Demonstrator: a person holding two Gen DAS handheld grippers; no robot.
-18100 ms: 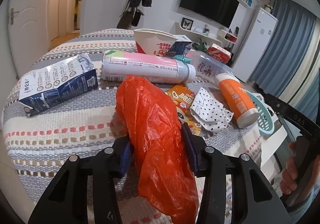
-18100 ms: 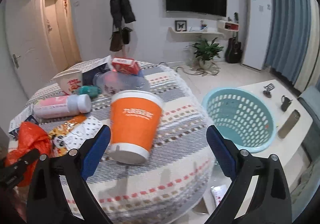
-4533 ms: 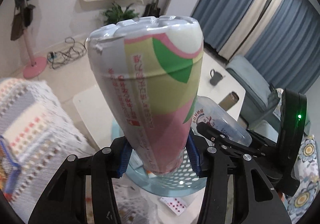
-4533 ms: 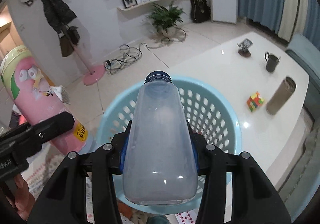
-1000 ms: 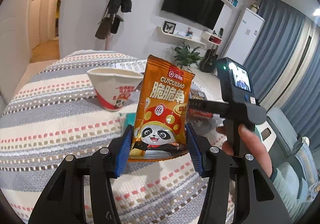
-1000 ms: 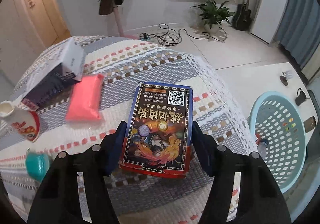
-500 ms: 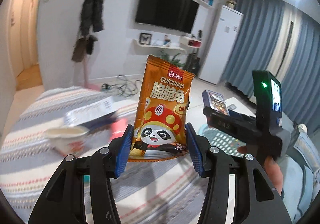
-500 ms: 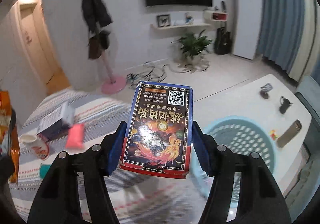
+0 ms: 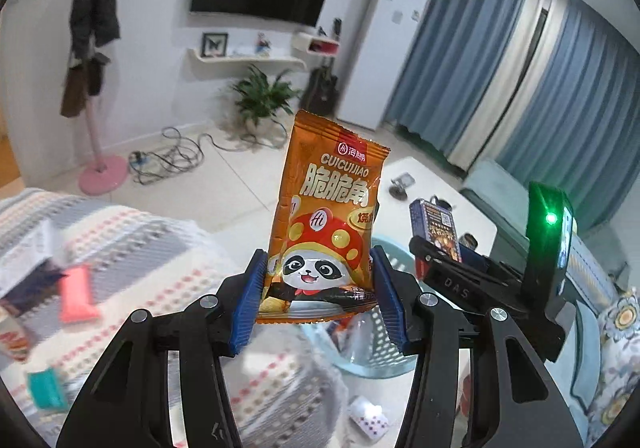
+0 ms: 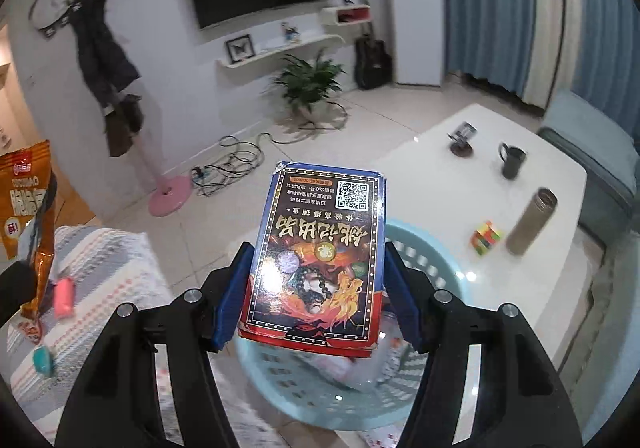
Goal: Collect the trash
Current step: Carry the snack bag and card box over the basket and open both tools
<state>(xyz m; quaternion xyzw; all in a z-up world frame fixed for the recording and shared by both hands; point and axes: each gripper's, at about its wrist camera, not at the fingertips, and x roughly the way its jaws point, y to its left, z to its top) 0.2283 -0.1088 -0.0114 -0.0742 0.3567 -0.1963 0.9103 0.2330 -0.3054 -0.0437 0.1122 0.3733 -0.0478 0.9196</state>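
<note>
My left gripper (image 9: 318, 298) is shut on an orange snack bag (image 9: 326, 220) with a panda on it, held upright in the air. My right gripper (image 10: 316, 306) is shut on a dark blue and red card box (image 10: 320, 260), held above the light blue basket (image 10: 440, 260). The basket also shows in the left wrist view (image 9: 376, 352), below and just right of the snack bag, with trash inside. The right gripper and its box (image 9: 436, 226) show to the right of the snack bag. The snack bag (image 10: 28, 204) shows at the far left of the right wrist view.
The striped table (image 9: 132, 248) holds a pink packet (image 9: 76, 294), a teal item (image 9: 46, 388) and a box (image 9: 28, 272), all blurred. The white coffee table (image 10: 460, 184) carries a mug (image 10: 512, 158), a tumbler (image 10: 532, 220) and a puzzle cube (image 10: 486, 242). Playing cards (image 9: 370, 422) lie on the floor.
Both grippers have swung right from the striped table toward the basket, still holding the snack bag and the card box. The right gripper now hangs over the basket.
</note>
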